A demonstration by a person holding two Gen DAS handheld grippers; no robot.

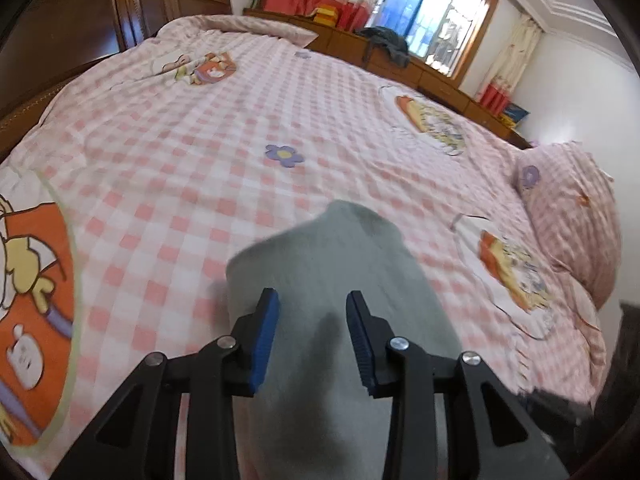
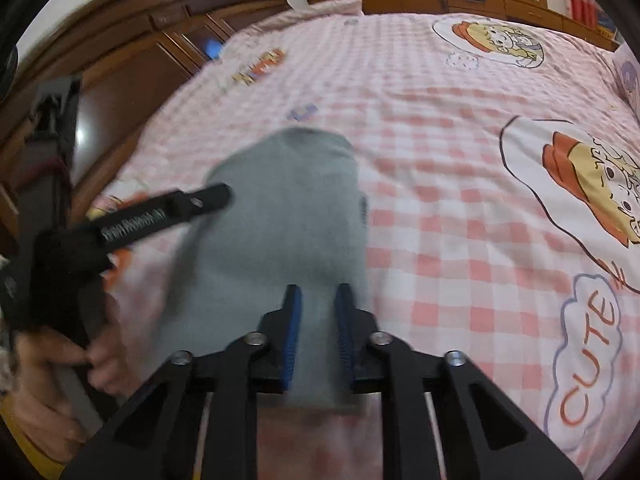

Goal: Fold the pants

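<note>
With the right tongs (image 2: 318, 334) closed on the grey pants (image 2: 280, 216) and the left tongs (image 1: 312, 340) apart astride them (not yet pinching), the fabric should be kept taut and drawn evenly over the gingham bed (image 1: 192, 168).

Checked bedspread (image 1: 240, 120), dark wardrobe (image 1: 80, 12), sunlit window (image 1: 436, 12)

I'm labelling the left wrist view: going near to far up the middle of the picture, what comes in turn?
left gripper → grey pants → purple flower print on the checked bedspread → wooden cabinet → window.
</note>
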